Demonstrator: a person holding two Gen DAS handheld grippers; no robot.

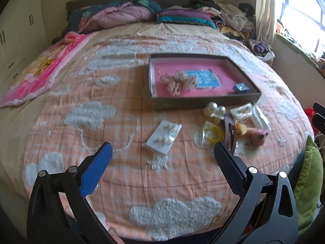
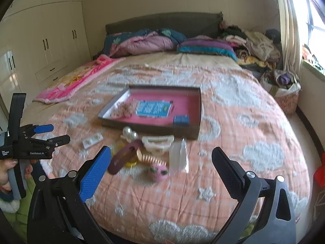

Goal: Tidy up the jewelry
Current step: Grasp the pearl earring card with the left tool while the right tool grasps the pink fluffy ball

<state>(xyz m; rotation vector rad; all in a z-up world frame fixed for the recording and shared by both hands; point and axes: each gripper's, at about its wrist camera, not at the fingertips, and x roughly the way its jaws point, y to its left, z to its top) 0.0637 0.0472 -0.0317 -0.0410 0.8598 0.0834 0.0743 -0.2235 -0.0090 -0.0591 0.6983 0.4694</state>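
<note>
**Both grippers open and empty over the bed; jewelry loose in front of the tray**

Far left, right wrist view: a hand (image 2: 8,174) holds the left gripper (image 2: 59,134) above the bedspread (image 2: 233,105). Its blue and black fingers are spread wide, nothing between them. Same reading from the left wrist view: left gripper (image 1: 162,152) jaws well apart, empty, hovering over the near part of the bed.

Just ahead of the left gripper lies a white earring card (image 1: 164,137), flat on the bedspread, apart from the other pieces.

Centre: a shallow tray (image 1: 203,101) with dark walls and a pink floor sits on the bedspread. Inside it: a pale beaded bundle (image 1: 180,82) at left, a blue card (image 1: 205,78) in the middle, a small blue box (image 1: 240,87) in the near right corner.

Right of the card, just in front of the tray's near wall, a loose cluster: pearl piece (image 1: 214,109), yellow ring (image 1: 215,135), purple clip (image 1: 229,130), white hair claw (image 1: 241,111), clear packet (image 1: 261,118), pink piece (image 1: 259,137). Several touch or overlap; blur prevents finer detail.

Right gripper (image 2: 161,155): jaws wide open, holding nothing, positioned above the cluster, not touching it.
</note>
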